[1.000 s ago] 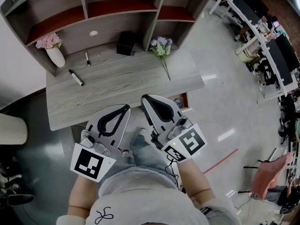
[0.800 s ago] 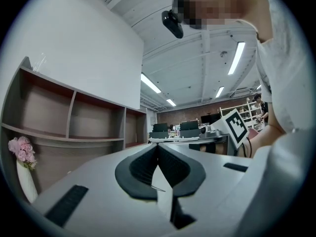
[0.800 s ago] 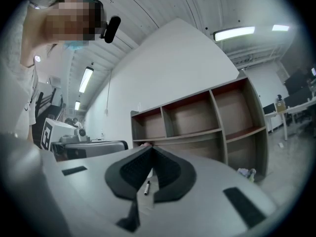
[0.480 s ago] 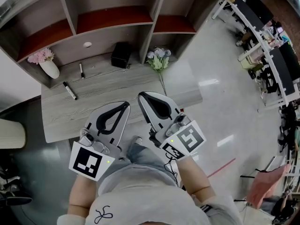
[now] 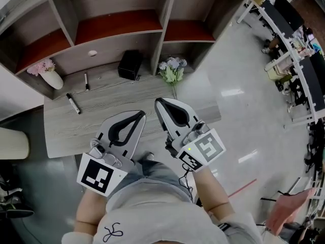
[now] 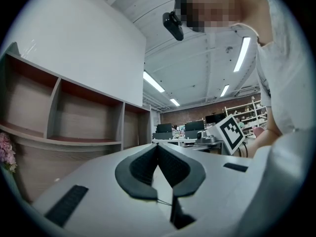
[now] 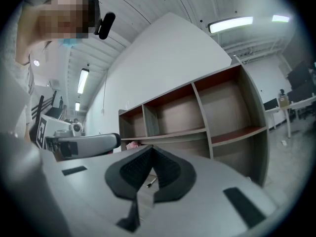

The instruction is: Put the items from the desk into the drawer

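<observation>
— Which way did the things lie from the jaws?

— All ahead of them, on the tabletop [image 5: 127,98]. Both grippers hung over its near edge, close to the person's body. The long marker [image 5: 73,103] lay forward and to the left of the left gripper [image 5: 139,115]. Its long axis ran slantwise, from far-left to near-right. The short marker [image 5: 85,81] was further back, pointing almost straight at the shelf [image 5: 117,24]. The vase [image 5: 49,77] stood at the far left corner.

— And on the right side?

— The flowers [image 5: 171,70] lay straight ahead of the right gripper [image 5: 160,102], with the stem toward the person. The box [image 5: 129,64] stood at the back, between the two grippers' lines.

— So which hand was nearer to what?

— In my judgement the left was nearer to the markers and the right to the flowers. For the long marker, the jaws would need to turn across its slanted axis.

— Did the jaws hold anything?

— No. In each gripper view the pads met at the tips, closed, with nothing between them.

— And the drawer?

— I could not find it in these views.
</observation>
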Motion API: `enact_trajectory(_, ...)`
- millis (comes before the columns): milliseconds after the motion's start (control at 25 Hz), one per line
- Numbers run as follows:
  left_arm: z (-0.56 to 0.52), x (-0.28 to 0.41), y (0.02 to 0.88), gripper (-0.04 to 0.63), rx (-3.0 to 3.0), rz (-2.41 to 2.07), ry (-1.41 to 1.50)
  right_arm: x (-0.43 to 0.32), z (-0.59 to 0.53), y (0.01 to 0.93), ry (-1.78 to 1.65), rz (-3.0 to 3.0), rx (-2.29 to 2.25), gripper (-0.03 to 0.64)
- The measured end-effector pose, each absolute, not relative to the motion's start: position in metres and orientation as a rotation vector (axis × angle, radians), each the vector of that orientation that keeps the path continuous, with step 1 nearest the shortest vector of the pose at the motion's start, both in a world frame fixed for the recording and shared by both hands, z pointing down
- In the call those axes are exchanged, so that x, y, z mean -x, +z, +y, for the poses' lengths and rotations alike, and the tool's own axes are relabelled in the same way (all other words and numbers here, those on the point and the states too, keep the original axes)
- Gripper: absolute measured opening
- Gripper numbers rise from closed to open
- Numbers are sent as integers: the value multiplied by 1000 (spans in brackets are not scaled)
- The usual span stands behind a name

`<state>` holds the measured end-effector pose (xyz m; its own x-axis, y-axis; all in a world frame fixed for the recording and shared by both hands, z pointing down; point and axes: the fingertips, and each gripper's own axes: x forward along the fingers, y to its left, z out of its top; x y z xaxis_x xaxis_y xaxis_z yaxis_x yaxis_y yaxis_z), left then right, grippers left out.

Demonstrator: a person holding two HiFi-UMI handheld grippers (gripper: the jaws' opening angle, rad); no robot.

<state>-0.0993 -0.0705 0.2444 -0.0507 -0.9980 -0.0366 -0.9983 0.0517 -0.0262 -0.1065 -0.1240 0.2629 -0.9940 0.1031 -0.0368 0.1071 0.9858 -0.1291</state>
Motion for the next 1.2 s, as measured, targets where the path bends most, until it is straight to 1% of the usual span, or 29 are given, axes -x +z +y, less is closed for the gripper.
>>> enact_trajectory(320, -91, 112, 258, 9, 2219, 2204, -5, 119, -143, 281, -247, 3137, -80, 8)
enact_trajectory(640, -121, 138, 259, 9, 2361, 2058, -5, 134, -186, 305, -294, 3202, 167, 8)
enact_trajectory(1200, -154, 181, 274, 9, 2585, 1874, 12, 153, -287, 412, -442, 3474, 675, 11)
